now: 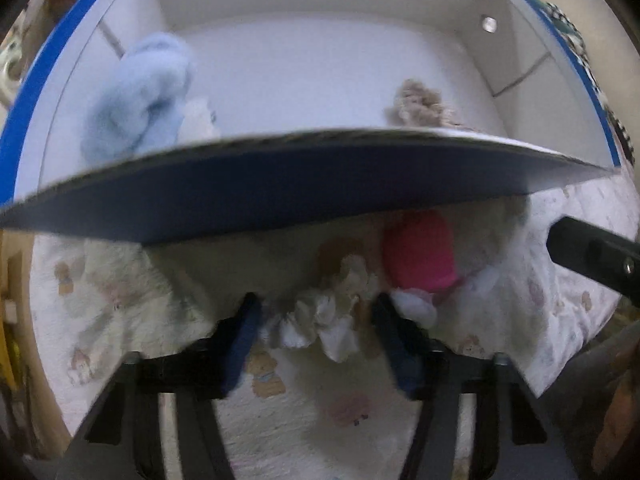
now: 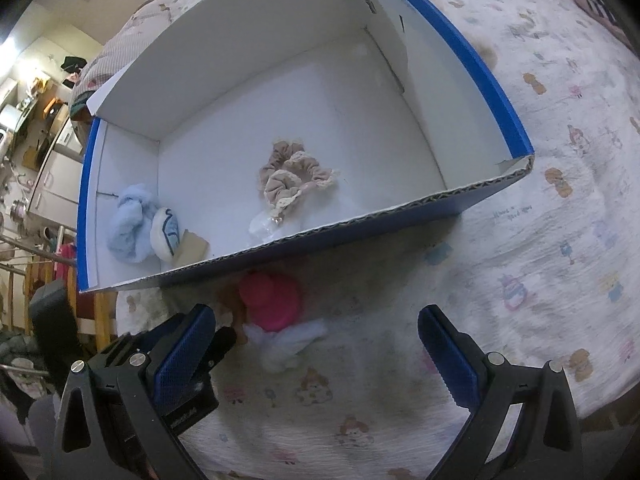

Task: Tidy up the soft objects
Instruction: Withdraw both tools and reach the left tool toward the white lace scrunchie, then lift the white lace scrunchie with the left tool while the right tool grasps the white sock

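A blue cardboard box (image 2: 400, 220) with a white inside lies on the bed. In it lie a light blue fluffy item (image 2: 130, 222), a white pouch (image 2: 165, 232) and beige scrunchies (image 2: 294, 176); the blue item (image 1: 140, 96) and scrunchies (image 1: 418, 104) also show in the left wrist view. In front of the box lie a pink soft item (image 2: 272, 300) with a white piece (image 2: 286, 342). My left gripper (image 1: 316, 320) has its fingers around a cream and white scrunchie (image 1: 324, 320) beside the pink item (image 1: 418, 256). My right gripper (image 2: 316, 344) is open above the bedsheet.
The printed white bedsheet (image 2: 560, 200) covers the bed around the box. The box's near wall (image 1: 280, 188) stands just beyond my left fingers. The right gripper's finger (image 1: 592, 256) shows at the right of the left wrist view. Room furniture (image 2: 40, 140) lies past the bed's left edge.
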